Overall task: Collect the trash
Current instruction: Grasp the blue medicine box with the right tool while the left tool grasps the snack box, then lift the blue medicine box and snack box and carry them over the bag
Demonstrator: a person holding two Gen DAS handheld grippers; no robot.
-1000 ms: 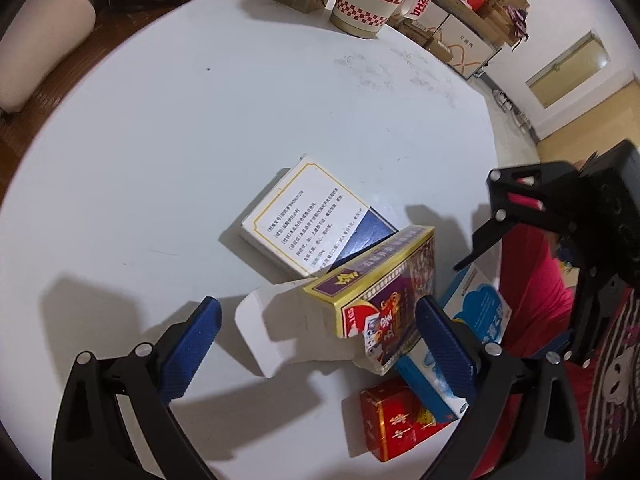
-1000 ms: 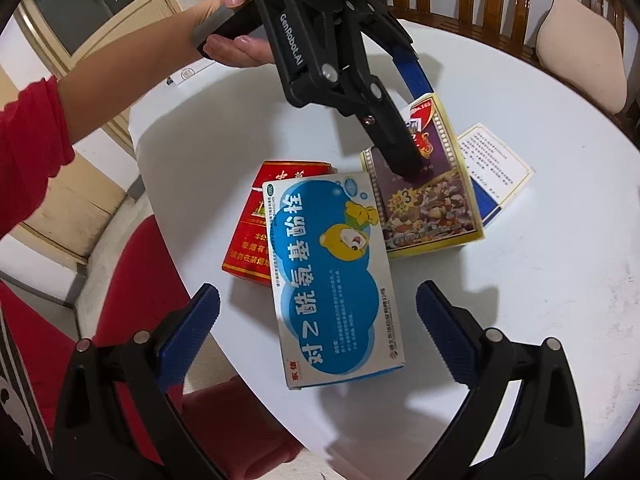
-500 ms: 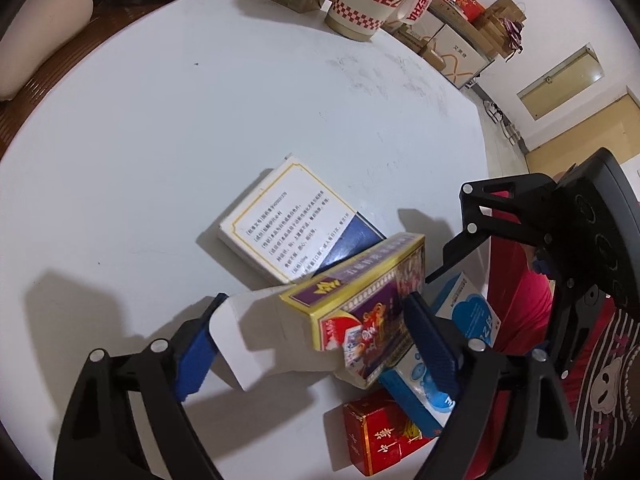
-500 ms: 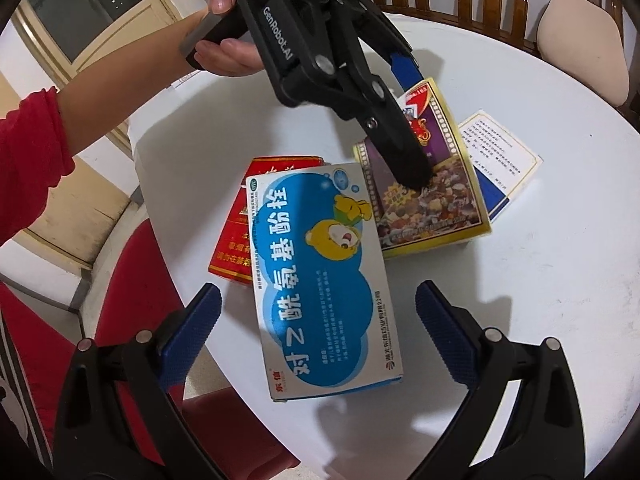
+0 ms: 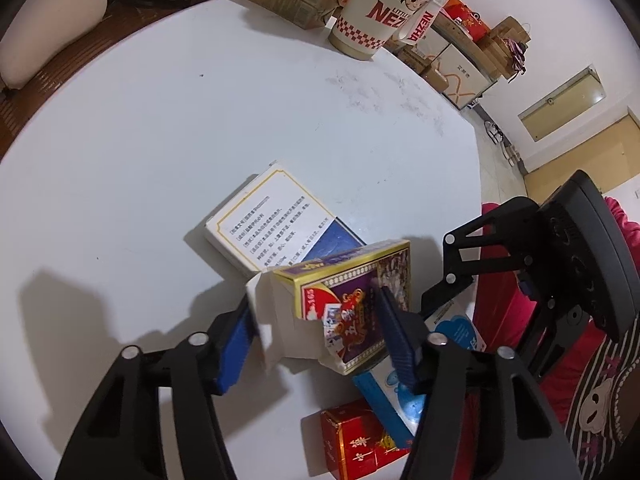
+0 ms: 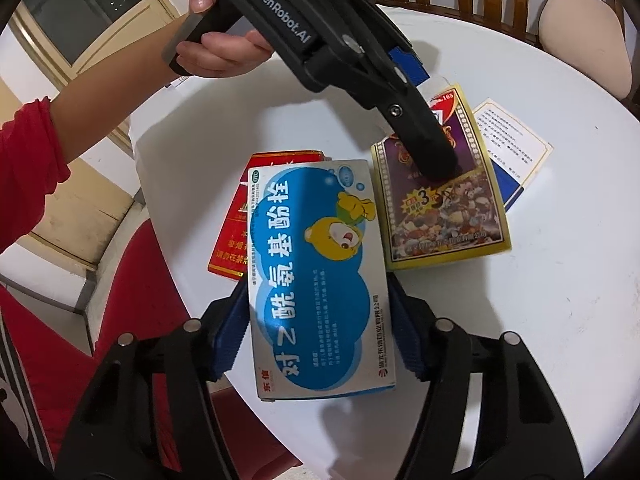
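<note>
On a round white table [image 5: 200, 128], the left gripper [image 5: 316, 332] has just been closed on a torn purple-and-yellow box [image 5: 352, 300], the right gripper [image 6: 316, 328] on a blue-and-white box [image 6: 316, 276] at the near edge. The torn, flapped end could be crushed and slip free when lifted.

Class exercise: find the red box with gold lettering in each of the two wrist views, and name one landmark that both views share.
Left wrist view: the red box lies at the bottom centre, near the table's edge, beside the blue-and-white medicine box.
Right wrist view: the red box is left of centre, partly under that medicine box.
Shared landmark: the purple-and-yellow box.
</note>
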